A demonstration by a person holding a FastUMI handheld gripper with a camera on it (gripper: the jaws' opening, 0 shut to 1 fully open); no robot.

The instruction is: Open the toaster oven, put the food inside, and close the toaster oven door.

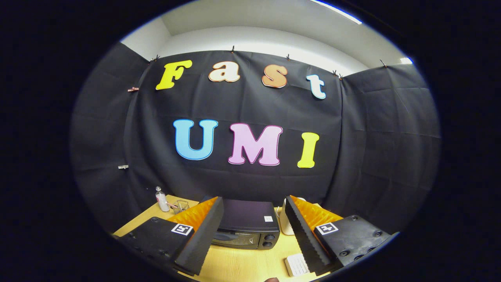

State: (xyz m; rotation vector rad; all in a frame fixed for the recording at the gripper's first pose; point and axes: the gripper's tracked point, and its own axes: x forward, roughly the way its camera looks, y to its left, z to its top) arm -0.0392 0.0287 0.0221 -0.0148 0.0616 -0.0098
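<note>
Your hand-held gripper (pixel 250 231) hangs spread and empty before the toaster oven (pixel 247 227), door shut (fits either stage: food unloaded, or already inside).

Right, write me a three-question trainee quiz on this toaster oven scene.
1. True or false: the toaster oven door is shut.
2. The tongs are: A) open B) shut on the oven handle.
3. What stands beside the wire basket, beyond the fingers?

Key: 1 true. 2 A; the fingers stand wide apart, the oven ahead between them on the wooden table. 3 a clear bottle.
</note>
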